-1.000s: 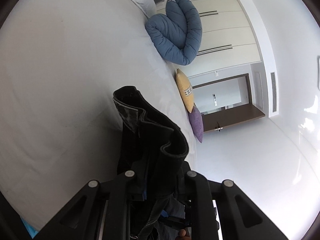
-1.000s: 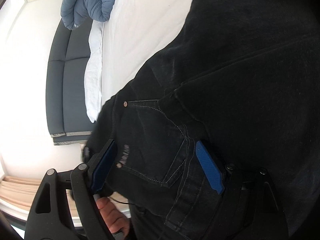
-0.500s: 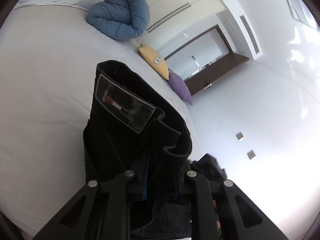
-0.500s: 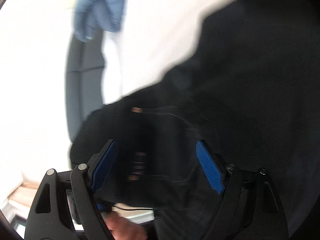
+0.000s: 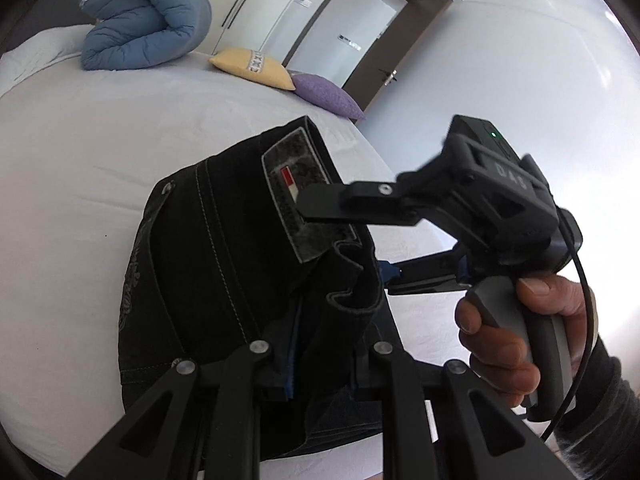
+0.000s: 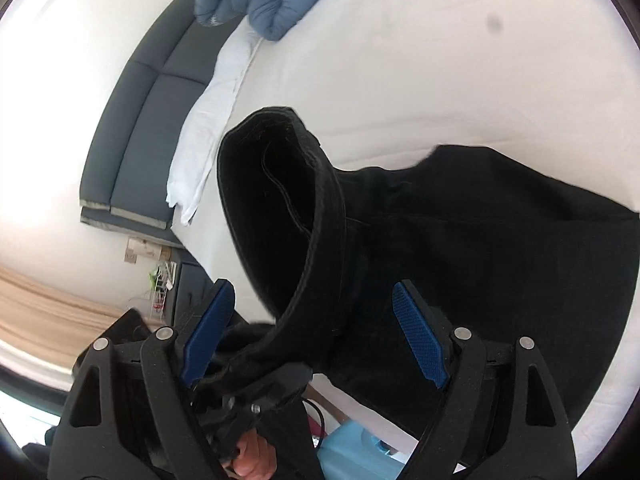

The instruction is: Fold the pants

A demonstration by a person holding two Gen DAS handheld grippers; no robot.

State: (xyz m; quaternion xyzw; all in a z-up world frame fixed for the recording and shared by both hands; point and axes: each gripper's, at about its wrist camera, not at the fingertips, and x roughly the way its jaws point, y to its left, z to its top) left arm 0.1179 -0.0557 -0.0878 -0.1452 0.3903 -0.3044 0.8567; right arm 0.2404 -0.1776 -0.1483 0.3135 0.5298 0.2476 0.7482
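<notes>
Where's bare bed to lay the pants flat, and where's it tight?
Free: the white sheet between the black pants and the rolled blue duvet, stretching left. Crowded: far edge, where the yellow pillow and purple pillow lie, and around the right gripper at the waistband.

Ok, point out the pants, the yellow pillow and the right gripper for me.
pants (image 5: pixel 224 280), left wrist view, on the seat panel beside the stitching.
yellow pillow (image 5: pixel 256 66), left wrist view, on its top face.
right gripper (image 6: pixel 316 344), right wrist view, midway between the blue pads.
</notes>
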